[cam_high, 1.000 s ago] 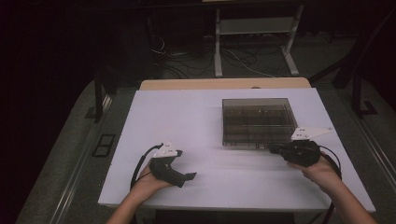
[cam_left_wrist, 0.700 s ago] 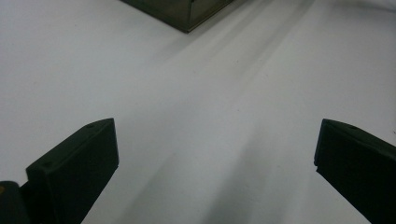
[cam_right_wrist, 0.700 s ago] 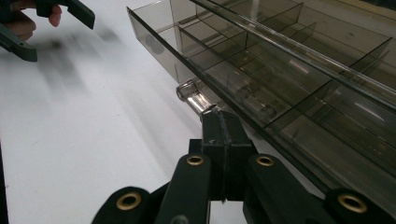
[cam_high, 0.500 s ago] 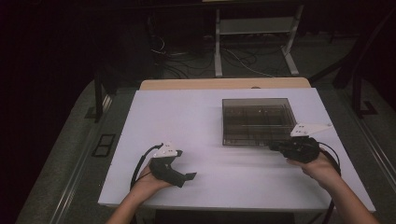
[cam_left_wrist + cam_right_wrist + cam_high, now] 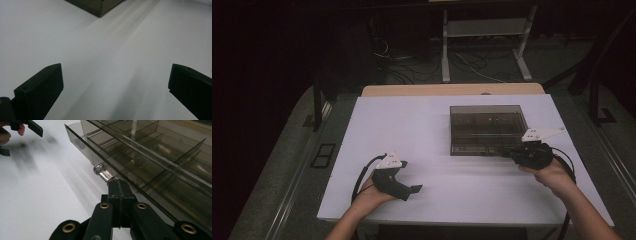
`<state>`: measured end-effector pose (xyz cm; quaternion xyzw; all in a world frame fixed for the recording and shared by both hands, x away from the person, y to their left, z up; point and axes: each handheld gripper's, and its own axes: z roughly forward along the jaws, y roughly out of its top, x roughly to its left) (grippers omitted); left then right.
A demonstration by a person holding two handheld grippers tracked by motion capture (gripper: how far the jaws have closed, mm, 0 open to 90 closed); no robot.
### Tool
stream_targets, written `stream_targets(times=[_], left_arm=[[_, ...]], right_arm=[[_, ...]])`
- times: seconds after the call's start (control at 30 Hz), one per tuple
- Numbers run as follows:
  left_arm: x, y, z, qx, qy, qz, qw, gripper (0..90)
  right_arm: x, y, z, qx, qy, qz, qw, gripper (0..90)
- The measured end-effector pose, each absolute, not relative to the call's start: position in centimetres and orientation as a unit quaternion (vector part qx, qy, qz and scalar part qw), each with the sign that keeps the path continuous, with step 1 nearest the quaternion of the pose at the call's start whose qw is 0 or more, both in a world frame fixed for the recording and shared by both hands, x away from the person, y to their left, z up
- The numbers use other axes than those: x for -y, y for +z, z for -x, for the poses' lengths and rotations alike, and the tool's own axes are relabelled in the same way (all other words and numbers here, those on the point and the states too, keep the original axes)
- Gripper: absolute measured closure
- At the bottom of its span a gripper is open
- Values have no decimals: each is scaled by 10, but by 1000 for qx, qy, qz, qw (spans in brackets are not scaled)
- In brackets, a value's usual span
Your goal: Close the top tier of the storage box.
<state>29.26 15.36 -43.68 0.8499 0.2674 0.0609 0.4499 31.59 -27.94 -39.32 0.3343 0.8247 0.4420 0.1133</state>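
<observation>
Now the right gripper (image 5: 119, 185) has its jaws closed at the box's clear latch (image 5: 103, 173).

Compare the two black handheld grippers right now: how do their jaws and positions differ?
The left gripper has its jaws wide apart over bare white table, away from the smoky transparent compartment box. The right gripper has its jaws shut together at the box's near edge, by its small clear latch. Both are hand-held, low over the table.
</observation>
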Motion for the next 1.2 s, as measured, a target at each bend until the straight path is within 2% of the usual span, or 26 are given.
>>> stream_targets(times=[1.2], left_arm=[[-154,-438,-295,-268,62,-850,449,0]], right_arm=[[276,-397,-333,-810,448,-347,149,887]])
